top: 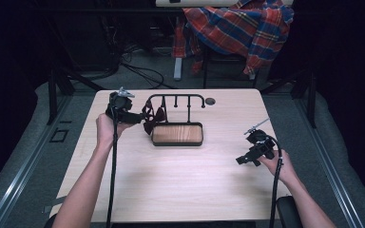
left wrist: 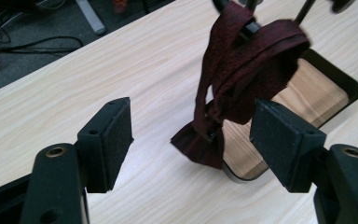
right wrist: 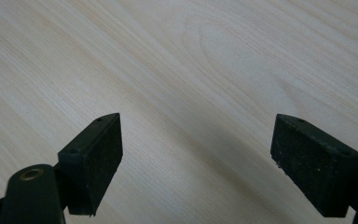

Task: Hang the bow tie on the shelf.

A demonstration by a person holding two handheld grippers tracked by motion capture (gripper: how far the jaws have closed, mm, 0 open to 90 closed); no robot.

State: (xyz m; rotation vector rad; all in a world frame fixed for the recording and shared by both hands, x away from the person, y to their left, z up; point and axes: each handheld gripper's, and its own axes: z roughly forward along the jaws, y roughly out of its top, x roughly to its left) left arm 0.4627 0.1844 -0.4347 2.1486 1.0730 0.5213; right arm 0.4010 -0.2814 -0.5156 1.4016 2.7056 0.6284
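A dark red bow tie (left wrist: pixel 242 70) hangs from the left end of a black metal rack (top: pixel 176 100); its lower end (top: pixel 153 118) reaches down beside the rack's wooden base tray (top: pixel 177 134). My left gripper (top: pixel 132 117) is just left of the tie, and in the left gripper view it (left wrist: pixel 193 135) stands open with the tie's lower end between and beyond its jaws, not touched. My right gripper (top: pixel 243 160) hovers over bare table at the right; in the right gripper view it (right wrist: pixel 198 158) is open with nothing between its jaws.
The pale wooden table (top: pixel 171 190) has a round cable hole (top: pixel 210 101) near its far edge. Beyond the table, a red and blue plaid cloth (top: pixel 237 26) is draped over a chair, and cables (top: pixel 138 71) lie on the floor.
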